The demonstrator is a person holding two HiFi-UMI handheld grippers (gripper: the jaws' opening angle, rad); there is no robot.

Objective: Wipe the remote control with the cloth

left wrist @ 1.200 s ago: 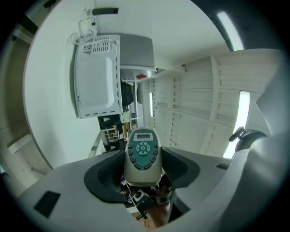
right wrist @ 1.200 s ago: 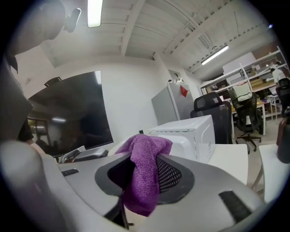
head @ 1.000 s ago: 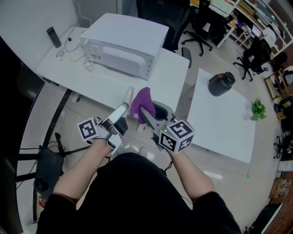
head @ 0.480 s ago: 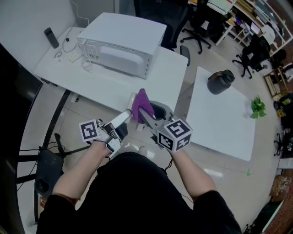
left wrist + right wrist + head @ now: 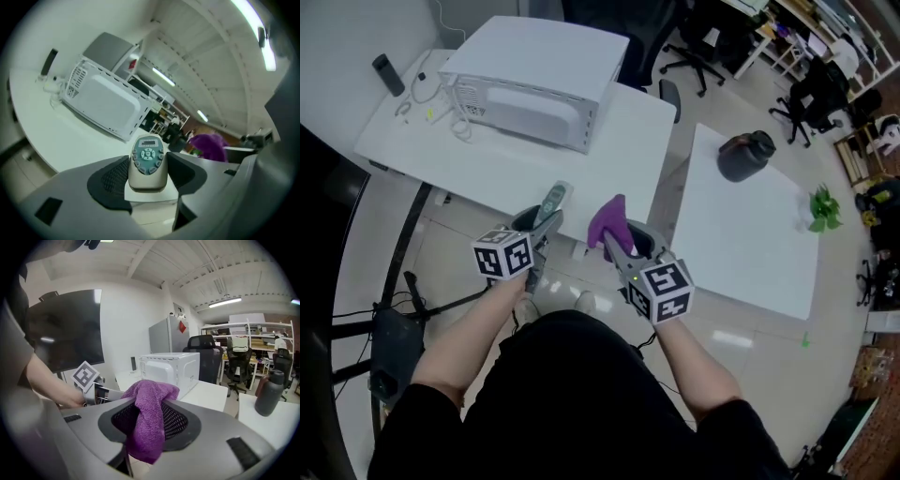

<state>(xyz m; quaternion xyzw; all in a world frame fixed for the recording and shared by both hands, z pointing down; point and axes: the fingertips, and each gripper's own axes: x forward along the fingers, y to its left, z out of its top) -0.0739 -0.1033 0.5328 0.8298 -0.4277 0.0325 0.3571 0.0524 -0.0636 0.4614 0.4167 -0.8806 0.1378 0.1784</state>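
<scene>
The left hand-held gripper (image 5: 149,177) clamps the remote control (image 5: 148,157) between its jaws; the right hand-held gripper (image 5: 149,423) pinches the purple cloth (image 5: 151,397), near the remote control but apart.

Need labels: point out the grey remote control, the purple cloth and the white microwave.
grey remote control (image 5: 148,158), left gripper view, button face.
purple cloth (image 5: 149,427), right gripper view, hanging fold.
white microwave (image 5: 544,56), head view, top panel.

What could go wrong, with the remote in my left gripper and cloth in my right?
Remote control is clamped only by its lower end in the left gripper, in mid-air: wiping pressure might lever it loose. Cloth hangs bunched from the right gripper, so a jaw could scrape the buttons.
</scene>
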